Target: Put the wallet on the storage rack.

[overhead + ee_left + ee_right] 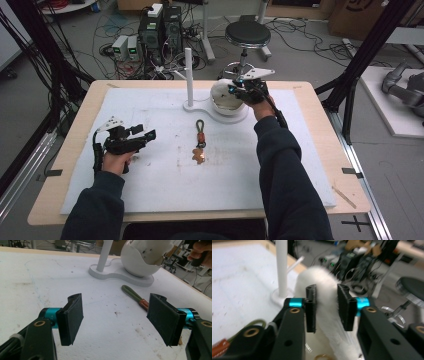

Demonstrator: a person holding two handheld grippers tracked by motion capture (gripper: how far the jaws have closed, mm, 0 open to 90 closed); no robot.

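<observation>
Right gripper view has the right gripper with its jaws a narrow gap apart around a white fluffy thing, blurry enough that I can't tell if the pads actually press it. It sits in the white egg-shaped bowl on the stand. Left gripper hangs wide open over the mat, nothing in it. One pad cuts off part of the keychain strap.

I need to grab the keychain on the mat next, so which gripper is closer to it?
Left. The left gripper hovers open just beside the keychain, level with it. The right gripper is farther back, over the white bowl, around a fluffy white thing.
</observation>
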